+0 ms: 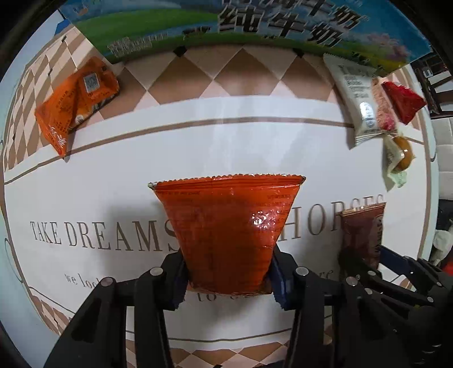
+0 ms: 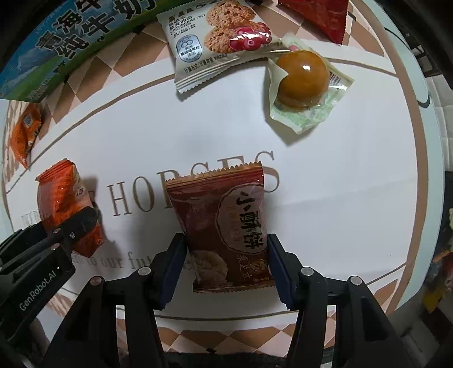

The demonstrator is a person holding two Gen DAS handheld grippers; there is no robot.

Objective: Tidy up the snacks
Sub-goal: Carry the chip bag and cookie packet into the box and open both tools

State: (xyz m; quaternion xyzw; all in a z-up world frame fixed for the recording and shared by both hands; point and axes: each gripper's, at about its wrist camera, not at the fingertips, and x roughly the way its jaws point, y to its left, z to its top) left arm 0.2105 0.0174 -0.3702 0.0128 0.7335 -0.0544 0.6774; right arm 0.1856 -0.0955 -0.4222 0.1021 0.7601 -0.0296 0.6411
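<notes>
My left gripper is shut on an orange-red snack packet and holds it above the white tablecloth; it also shows in the right wrist view. My right gripper is shut on a brown biscuit packet, which shows in the left wrist view at the right. The two grippers are side by side, left one to the left.
A green and blue milk carton box stands at the back. An orange packet lies back left. A white cookie packet, a wrapped round brown pastry and a red packet lie back right. The table edge curves at the right.
</notes>
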